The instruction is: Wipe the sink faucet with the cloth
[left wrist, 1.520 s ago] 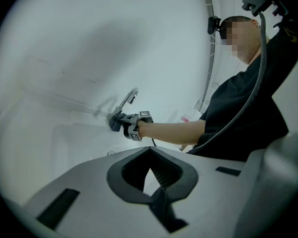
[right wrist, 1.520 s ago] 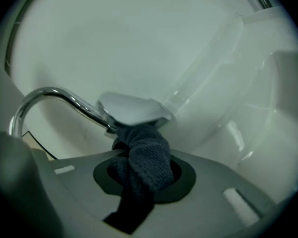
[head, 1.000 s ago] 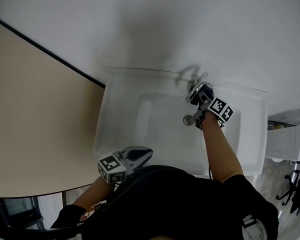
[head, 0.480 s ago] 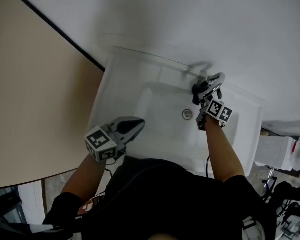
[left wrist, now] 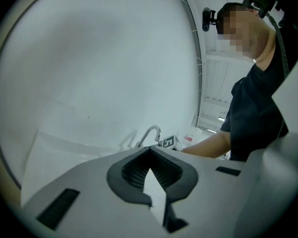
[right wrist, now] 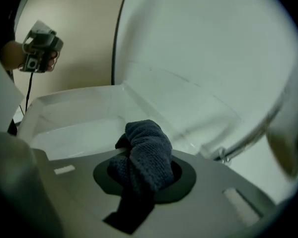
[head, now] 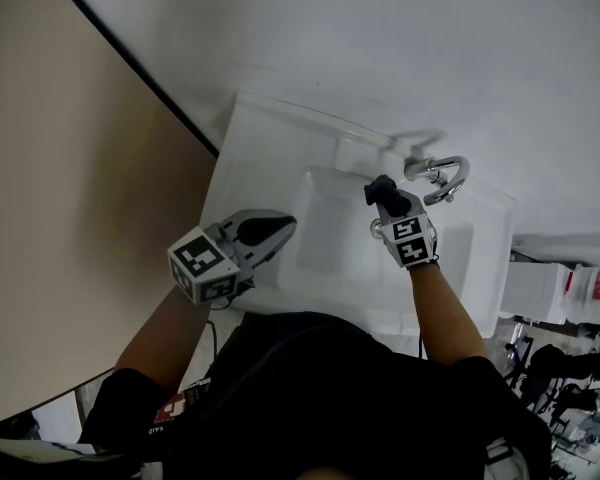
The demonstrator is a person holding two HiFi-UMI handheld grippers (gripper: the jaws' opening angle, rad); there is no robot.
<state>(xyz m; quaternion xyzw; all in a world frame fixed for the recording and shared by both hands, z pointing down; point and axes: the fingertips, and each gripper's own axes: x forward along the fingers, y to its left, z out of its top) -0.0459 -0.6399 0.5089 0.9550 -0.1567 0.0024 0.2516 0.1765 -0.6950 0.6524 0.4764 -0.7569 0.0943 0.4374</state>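
The chrome faucet [head: 442, 176] curves over the back right rim of the white sink [head: 270, 138]. My right gripper [head: 388, 202] hovers over the basin just left of the faucet, shut on a dark blue cloth [head: 381, 187]. The cloth [right wrist: 145, 155] bunches out between the jaws in the right gripper view, and the faucet [right wrist: 248, 137] lies to its right, apart from it. My left gripper [head: 270, 230] is held over the sink's front left part, shut with nothing in it. From the left gripper view the faucet [left wrist: 150, 132] shows far beyond the closed tips.
A beige panel [head: 60, 168] with a dark edge borders the sink on the left. White wall rises behind the sink. A white container [head: 540, 293] and dark clutter [head: 570, 378] stand on the floor to the right. The person's dark shirt fills the lower head view.
The right gripper with the cloth has come off the faucet and moved left over the basin, leaving the faucet uncovered. The left gripper has stayed shut near the sink's left front.
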